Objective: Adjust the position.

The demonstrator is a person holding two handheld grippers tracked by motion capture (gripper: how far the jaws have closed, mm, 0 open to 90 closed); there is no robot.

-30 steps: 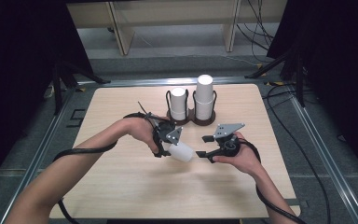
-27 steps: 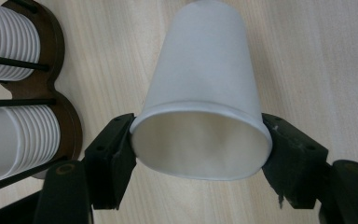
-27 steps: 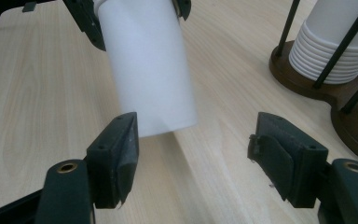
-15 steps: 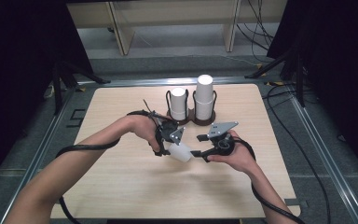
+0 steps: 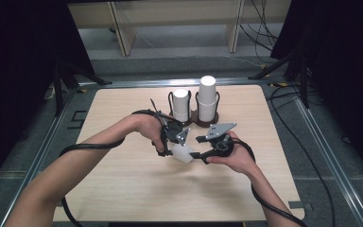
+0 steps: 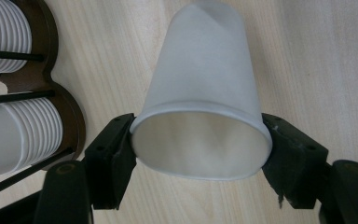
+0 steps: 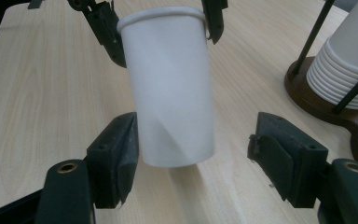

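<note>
- Right gripper view: right gripper [image 7: 193, 158] stands open around the white cup's [image 7: 170, 88] base, one pad touching; in the high view it has edged in toward the cup, so a handover looks near.
- Left gripper [image 6: 198, 154] clamps the cup's rim above the table [image 5: 123, 189], with open wood around.
- Cup rack [image 5: 194, 116] stands beyond.

The cup stacks [image 6: 7, 42] ran off the left gripper view's edge; the holder [image 7: 317, 100] was cropped in the right gripper view.
</note>
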